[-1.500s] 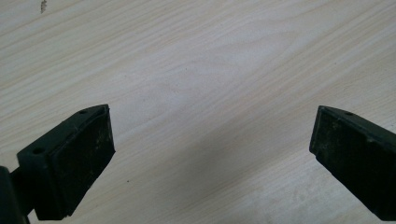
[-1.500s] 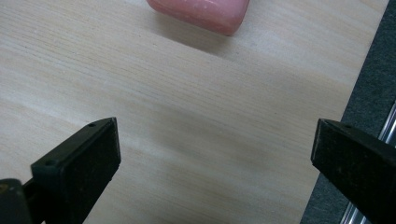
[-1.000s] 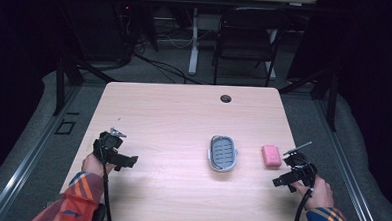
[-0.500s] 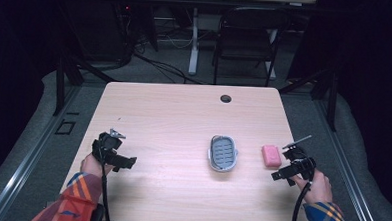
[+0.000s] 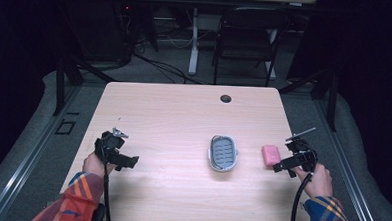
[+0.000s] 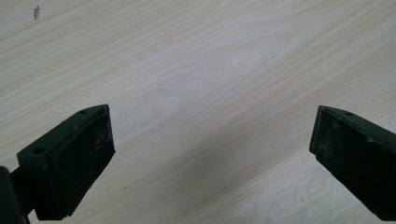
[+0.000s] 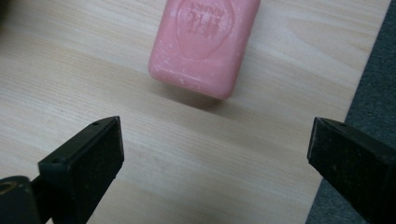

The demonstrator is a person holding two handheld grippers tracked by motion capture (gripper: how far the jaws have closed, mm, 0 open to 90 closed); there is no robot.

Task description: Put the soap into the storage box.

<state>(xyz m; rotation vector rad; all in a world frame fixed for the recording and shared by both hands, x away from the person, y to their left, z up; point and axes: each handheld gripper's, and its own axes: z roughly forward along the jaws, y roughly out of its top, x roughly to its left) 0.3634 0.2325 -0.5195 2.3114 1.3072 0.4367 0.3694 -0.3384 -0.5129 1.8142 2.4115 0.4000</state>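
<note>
Over by the table's [image 5: 184,115] right edge, our right gripper [image 7: 212,154] has its jaws spread wide and nothing between them, with the pink soap bar [image 7: 204,44] lying flat just ahead of the tips. From the high view the soap [image 5: 271,156] sits near that right edge, and the grey soap dish [image 5: 223,152] is a bit further in toward the middle, so we're guessing the plan is grab the bar and drop it in the dish.

For a clean grab, we'd say line the jaws up across the bar's narrow width, not its length, and come down so the pads land on the side walls rather than skating over the rounded top. Soap is slick, so squeeze square and centered or it'll squirt out.

Watch the edge: in the right gripper view one jaw already hangs over the dark floor past the tabletop, so any nudge outward could push the bar off. Better to approach so a slip sends it inward.

Our left gripper [image 5: 113,149] sits way off on the left side, jaws also wide and empty over bare wood. Loads of open table between the dish and that side, nothing in the path.
</note>
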